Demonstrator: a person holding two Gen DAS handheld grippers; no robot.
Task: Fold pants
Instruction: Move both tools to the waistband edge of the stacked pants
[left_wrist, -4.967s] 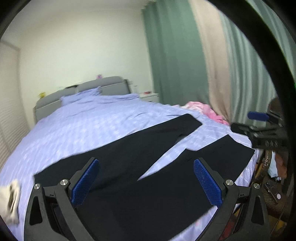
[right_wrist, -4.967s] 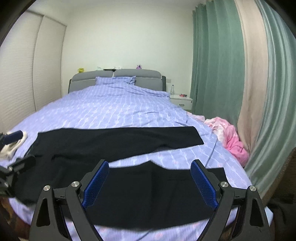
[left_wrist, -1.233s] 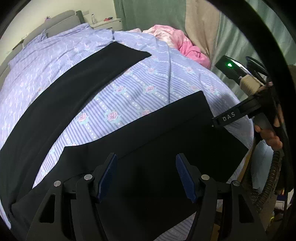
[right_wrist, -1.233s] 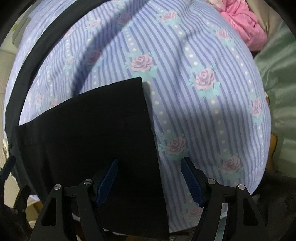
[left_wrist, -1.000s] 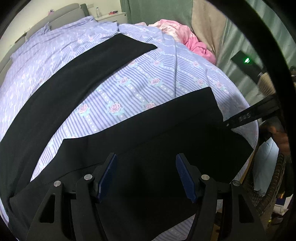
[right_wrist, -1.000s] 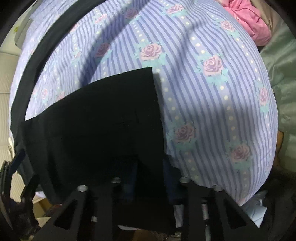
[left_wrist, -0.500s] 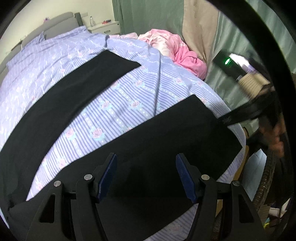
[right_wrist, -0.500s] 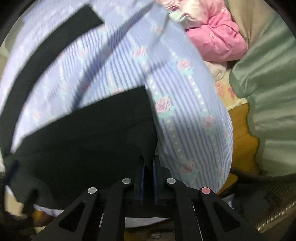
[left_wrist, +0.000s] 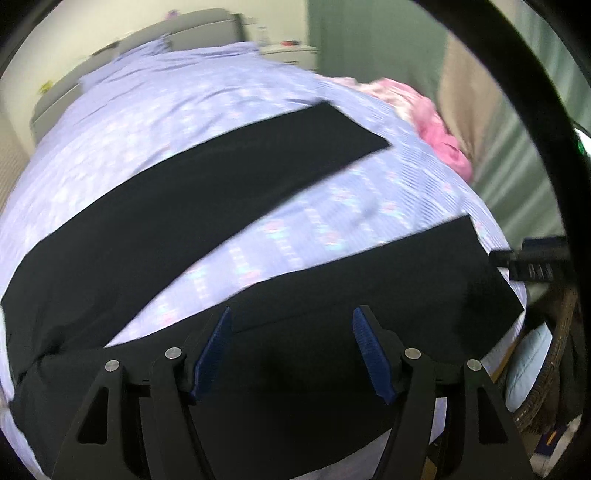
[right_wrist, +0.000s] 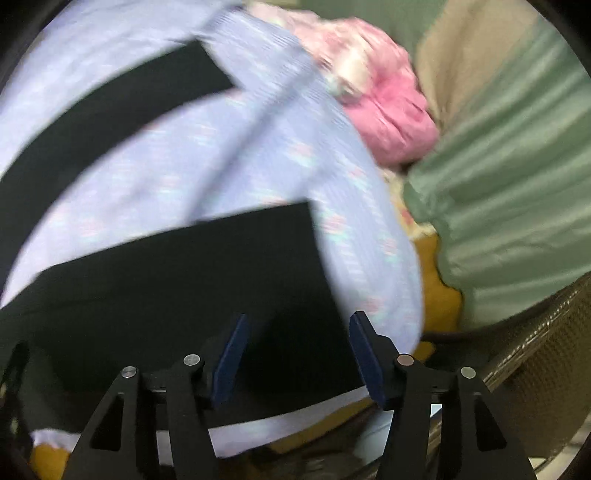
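While the black pants (left_wrist: 221, 206) lie spread flat on the lilac bed (left_wrist: 184, 110), its near right edge drops toward a wicker basket (right_wrist: 535, 350) and green curtain (right_wrist: 517, 166), with pink bedding (right_wrist: 388, 122) far right. Left tongs (left_wrist: 291, 347) hang open above the near leg; right tongs (right_wrist: 295, 350), jaws just opened, hold nothing over its hem

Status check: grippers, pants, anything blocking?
Left gripper open, empty. Right gripper jaws just opened, nothing between them. Pants flat on bed, legs apart, unfolded. Pink bundle off to the side, not blocking.
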